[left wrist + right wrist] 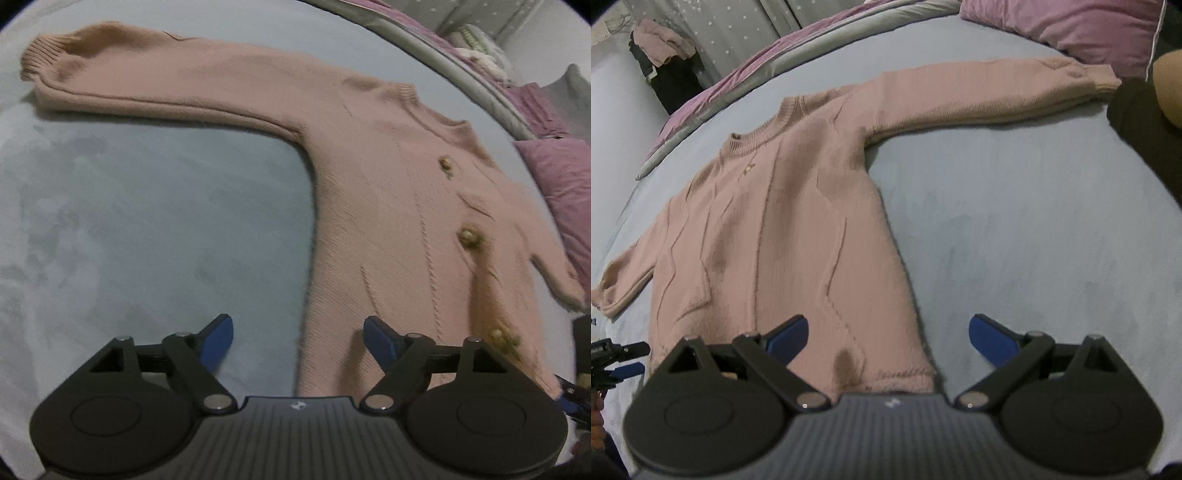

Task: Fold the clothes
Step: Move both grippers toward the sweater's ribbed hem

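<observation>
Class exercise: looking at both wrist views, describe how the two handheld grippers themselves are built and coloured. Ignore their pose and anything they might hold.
The left gripper and right gripper look alike: a ribbed grey body with a small pale logo, two round black discs, black linkage arms with silver pivot pins, and blue finger pads.

Pink cardigan [388, 206] flat on bed [147, 221]

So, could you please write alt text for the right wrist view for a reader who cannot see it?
A pink knitted cardigan lies flat on a pale blue bedspread, sleeves spread out. The right gripper hangs open above its hem, holding nothing; a purple pillow sits behind.
</observation>
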`<state>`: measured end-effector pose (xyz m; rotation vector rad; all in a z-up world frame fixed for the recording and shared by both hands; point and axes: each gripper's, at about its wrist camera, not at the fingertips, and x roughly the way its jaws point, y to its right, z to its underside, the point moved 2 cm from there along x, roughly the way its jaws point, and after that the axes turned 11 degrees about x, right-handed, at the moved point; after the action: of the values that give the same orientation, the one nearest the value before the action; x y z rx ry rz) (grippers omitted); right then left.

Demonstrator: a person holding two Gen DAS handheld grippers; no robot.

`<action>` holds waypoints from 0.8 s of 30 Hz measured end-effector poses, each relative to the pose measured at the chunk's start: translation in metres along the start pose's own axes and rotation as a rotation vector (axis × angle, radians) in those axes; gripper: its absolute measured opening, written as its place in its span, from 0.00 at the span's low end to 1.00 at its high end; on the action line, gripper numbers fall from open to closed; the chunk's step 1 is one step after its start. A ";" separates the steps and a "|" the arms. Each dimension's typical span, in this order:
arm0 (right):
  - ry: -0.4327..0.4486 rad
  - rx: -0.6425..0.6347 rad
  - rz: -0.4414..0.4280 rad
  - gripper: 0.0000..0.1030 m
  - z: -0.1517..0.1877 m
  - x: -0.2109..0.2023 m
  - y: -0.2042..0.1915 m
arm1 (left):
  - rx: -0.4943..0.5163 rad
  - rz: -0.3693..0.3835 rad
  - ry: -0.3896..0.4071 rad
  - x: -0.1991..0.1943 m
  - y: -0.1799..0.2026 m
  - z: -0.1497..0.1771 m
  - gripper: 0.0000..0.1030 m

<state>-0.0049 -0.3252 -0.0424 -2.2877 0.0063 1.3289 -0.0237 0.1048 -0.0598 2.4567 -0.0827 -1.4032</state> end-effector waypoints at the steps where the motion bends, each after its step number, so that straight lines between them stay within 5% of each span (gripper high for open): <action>1: -0.007 0.003 -0.002 0.94 0.002 0.001 0.000 | -0.006 0.025 0.006 0.000 -0.002 0.003 0.76; 11: -0.027 -0.006 0.007 0.90 0.016 0.010 -0.006 | -0.054 0.206 0.033 -0.001 -0.002 0.014 0.75; 19: -0.004 0.031 0.014 0.79 0.012 0.005 0.003 | 0.032 0.187 0.002 -0.005 0.013 0.027 0.74; 24: -0.011 -0.017 0.048 0.81 0.011 -0.002 0.004 | 0.135 0.178 -0.041 -0.012 0.024 0.034 0.74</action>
<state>-0.0160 -0.3240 -0.0473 -2.3075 0.0473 1.3708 -0.0569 0.0767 -0.0587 2.4570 -0.4073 -1.4119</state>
